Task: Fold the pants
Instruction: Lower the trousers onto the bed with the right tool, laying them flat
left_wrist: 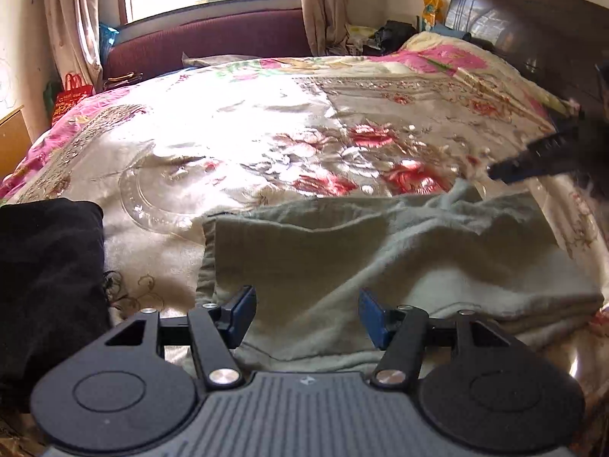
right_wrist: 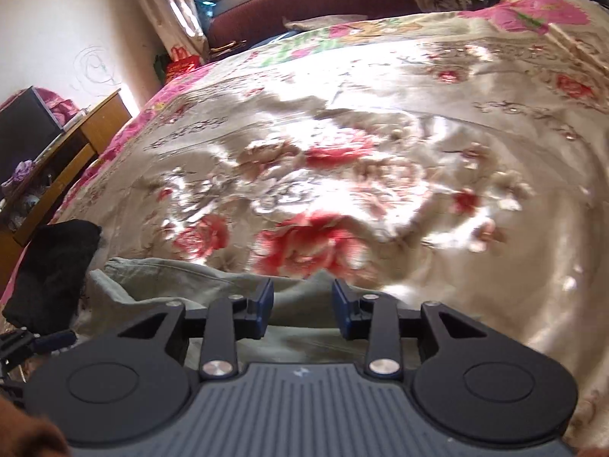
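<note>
Grey-green pants [left_wrist: 380,259] lie folded on the flowered bedspread [left_wrist: 266,125], their far edge rumpled into a small peak. My left gripper [left_wrist: 306,310] hovers over their near left part, jaws wide apart with only flat cloth below. The right gripper [left_wrist: 533,152] shows blurred at the right edge, its tip beside that peak. In the right wrist view the pants [right_wrist: 182,285] sit low and left. My right gripper [right_wrist: 303,302] stands over their far edge, with the jaws partly apart and no cloth pinched between the pads. The left gripper [right_wrist: 34,342] peeks in at lower left.
A black garment [left_wrist: 45,274] lies bundled left of the pants. A clear round plastic dish [left_wrist: 152,198] rests on the bedspread beyond them. A dark headboard [left_wrist: 533,30] stands at the right, a maroon sofa [left_wrist: 209,42] under the window, and a wooden desk [right_wrist: 76,144] by the left wall.
</note>
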`<state>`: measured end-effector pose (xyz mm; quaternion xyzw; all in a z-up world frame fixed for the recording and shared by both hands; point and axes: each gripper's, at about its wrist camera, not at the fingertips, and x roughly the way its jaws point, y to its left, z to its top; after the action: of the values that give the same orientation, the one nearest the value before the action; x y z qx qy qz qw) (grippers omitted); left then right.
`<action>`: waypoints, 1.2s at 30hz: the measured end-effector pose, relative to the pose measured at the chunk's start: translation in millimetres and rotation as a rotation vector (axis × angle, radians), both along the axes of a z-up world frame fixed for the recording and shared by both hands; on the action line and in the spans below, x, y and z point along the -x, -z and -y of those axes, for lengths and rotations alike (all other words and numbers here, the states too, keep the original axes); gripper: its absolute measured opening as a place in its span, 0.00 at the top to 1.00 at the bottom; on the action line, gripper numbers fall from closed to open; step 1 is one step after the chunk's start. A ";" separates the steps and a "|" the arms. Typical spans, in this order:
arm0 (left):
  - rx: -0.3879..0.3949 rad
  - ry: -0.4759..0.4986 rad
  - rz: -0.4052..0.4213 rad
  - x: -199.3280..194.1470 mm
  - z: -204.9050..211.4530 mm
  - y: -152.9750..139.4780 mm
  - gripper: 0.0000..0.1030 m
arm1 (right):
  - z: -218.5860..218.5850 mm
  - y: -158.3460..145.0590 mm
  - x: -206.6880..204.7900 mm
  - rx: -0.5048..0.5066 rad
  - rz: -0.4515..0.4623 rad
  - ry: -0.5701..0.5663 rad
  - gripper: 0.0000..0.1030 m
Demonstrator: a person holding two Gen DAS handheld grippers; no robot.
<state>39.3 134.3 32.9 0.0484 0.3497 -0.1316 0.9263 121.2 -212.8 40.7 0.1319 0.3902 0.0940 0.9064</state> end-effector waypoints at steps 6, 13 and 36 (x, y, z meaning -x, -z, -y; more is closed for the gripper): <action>-0.024 0.005 0.003 -11.0 19.2 0.4 0.28 | 55.2 30.1 40.2 -0.053 -0.087 0.121 0.59; -0.084 0.048 -0.056 -19.5 36.6 13.5 0.28 | 72.7 70.8 49.8 -0.362 -0.120 0.120 0.38; -0.168 0.214 -0.158 -16.0 98.0 29.6 0.18 | 144.5 51.4 84.9 -0.506 -0.030 0.274 0.97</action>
<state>55.2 36.3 3.3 0.1522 0.4243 -0.2031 0.8692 36.3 -357.3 -10.7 0.4068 0.3463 0.0629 0.8430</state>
